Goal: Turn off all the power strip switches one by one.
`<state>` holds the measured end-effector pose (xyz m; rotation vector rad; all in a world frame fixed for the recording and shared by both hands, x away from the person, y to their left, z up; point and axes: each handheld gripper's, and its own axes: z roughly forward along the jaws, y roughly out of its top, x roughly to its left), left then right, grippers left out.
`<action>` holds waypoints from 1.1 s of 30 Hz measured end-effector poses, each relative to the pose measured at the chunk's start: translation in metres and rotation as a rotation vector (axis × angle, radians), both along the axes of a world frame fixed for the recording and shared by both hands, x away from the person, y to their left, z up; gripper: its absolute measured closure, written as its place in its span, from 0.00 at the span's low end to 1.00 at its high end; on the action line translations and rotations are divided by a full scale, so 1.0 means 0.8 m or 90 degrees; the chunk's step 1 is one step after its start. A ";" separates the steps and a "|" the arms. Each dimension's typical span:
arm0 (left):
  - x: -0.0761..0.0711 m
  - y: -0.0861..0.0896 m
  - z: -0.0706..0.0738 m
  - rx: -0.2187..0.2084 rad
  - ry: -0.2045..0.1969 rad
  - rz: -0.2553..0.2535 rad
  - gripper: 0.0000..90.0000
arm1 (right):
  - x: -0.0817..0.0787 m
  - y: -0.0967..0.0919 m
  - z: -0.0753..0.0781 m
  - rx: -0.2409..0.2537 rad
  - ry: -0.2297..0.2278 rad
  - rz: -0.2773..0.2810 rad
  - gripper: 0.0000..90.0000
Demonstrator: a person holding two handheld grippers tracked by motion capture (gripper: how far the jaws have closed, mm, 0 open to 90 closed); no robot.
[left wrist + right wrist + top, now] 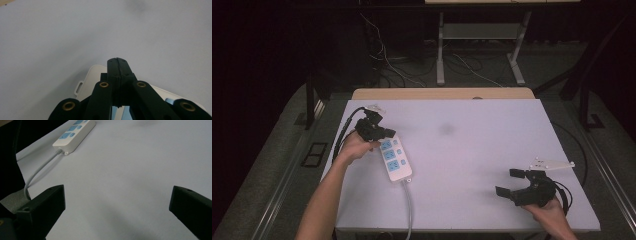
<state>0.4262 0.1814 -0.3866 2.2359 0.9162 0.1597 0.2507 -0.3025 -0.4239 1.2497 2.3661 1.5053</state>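
Tongs on the left (388,133), jaws pressed fully together with nothing between them, sit over the far end of the power strip (395,159). Right tongs (512,182) stand wide apart, empty, near the front right. White tabletop (472,150) carries the strip at its left; grey cord (409,210) trails toward the front edge.

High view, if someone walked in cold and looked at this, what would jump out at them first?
Probably the white power strip with blue sockets, lying at the left of the pale table with its grey cord running off the near edge. The left tool sits shut over the strip's far end. The right tool is held wide open at the near right, over bare table.
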 end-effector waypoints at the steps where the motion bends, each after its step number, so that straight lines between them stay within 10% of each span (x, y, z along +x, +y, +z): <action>1: 0.001 -0.001 -0.001 0.000 0.001 -0.001 0.99 | 0.000 0.000 0.000 0.000 0.000 0.000 0.00; 33: 0.009 -0.014 -0.027 0.036 0.032 -0.007 0.99 | -0.001 -0.003 0.002 0.005 -0.006 -0.005 0.00</action>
